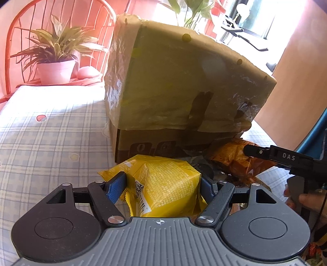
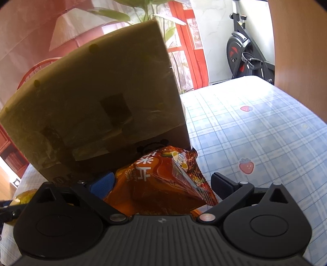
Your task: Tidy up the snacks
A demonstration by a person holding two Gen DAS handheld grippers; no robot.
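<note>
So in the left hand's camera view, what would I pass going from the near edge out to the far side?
The left gripper, closed on the yellow snack bag → the cardboard box standing on the checked tablecloth → leafy plants behind the box.

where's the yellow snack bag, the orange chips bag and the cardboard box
yellow snack bag (image 1: 163, 184), left wrist view, its printed front
orange chips bag (image 2: 155, 184), right wrist view, middle of its front
cardboard box (image 1: 184, 81), left wrist view, its taped flap
</note>
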